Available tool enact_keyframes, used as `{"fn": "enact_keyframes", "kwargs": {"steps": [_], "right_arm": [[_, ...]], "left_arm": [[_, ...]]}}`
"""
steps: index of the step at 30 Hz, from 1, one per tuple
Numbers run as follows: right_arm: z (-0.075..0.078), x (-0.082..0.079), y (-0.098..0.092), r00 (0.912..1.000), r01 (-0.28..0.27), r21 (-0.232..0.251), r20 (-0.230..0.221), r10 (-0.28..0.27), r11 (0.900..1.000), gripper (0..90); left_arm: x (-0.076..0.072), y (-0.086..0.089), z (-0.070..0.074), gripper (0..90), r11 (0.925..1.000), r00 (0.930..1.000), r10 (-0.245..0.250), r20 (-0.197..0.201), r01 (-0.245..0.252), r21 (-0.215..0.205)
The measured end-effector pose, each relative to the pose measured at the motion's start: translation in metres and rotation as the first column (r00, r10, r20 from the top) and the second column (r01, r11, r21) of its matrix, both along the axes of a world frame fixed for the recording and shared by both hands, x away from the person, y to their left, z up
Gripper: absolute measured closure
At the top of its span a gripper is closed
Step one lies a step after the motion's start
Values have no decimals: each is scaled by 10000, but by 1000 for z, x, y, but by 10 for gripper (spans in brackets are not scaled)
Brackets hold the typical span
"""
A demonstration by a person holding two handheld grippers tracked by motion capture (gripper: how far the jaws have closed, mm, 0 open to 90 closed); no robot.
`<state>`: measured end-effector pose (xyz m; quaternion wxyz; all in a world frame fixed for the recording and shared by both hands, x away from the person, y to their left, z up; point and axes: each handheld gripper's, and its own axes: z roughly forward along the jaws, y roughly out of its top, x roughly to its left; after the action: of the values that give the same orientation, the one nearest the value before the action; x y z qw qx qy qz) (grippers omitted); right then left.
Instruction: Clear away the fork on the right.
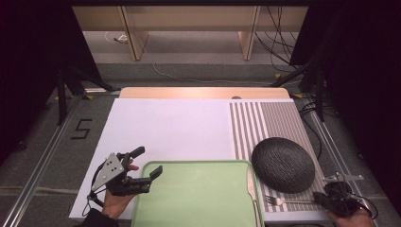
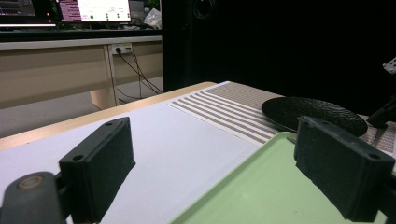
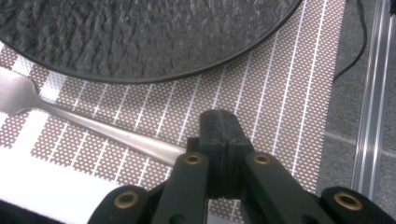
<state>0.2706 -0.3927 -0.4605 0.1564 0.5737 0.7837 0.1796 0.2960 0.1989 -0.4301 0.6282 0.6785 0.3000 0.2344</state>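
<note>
- The right gripper (image 3: pixel 219 140) has its 2 black jaws pressed together on the end of the fork (image 3: pixel 100 130) handle; the handle runs in under the jaw blocks, so the very end is hidden.
- The fork is plain, smooth metal with a slim handle widening towards the head. In the high view its tines (image 1: pixel 270 199) point at the tray, and it lies on the placemat (image 1: pixel 288 118) just in front of the plate.
- The plate (image 3: pixel 140 37) is round, matt black, with a rough, stone-like surface; its rim is just beside the fork's neck. It holds nothing.
- The placemat is woven, brown and white, with broad stripes on one side and fine stripes on the other.
- The right hand (image 1: pixel 352 218) is cut off by the frame edge.
- The left gripper (image 2: pixel 224 154) has its jaws spread wide with nothing between them; 1 jaw hangs over the tray corner, the other over the white tabletop (image 1: pixel 165 127).
- The tray (image 1: pixel 198 194) is pale green, smooth plastic, rectangular with rounded corners and a raised rim. It is empty; its near edge is cut off.
- The left hand (image 1: pixel 116 201) grips the tool from below, under its grey plate.
</note>
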Motion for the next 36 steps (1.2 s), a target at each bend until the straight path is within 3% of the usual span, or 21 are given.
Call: {"fn": "enact_keyframes", "kwargs": {"steps": [23,35,36], "right_arm": [[6,-6,6,9930,-511,-170,-1070,490,9985,900],[9,-7,10,9885,-699,-33,-1344,688,9975,900],[9,-7,9,9887,-769,-52,-1294,756,9970,868]], "left_arm": [[0,0,0,116,10000,10000,16,17,-16,-1],[0,0,0,116,10000,10000,33,-3,-33,-13],[0,0,0,116,10000,10000,30,-4,-30,-10]]}}
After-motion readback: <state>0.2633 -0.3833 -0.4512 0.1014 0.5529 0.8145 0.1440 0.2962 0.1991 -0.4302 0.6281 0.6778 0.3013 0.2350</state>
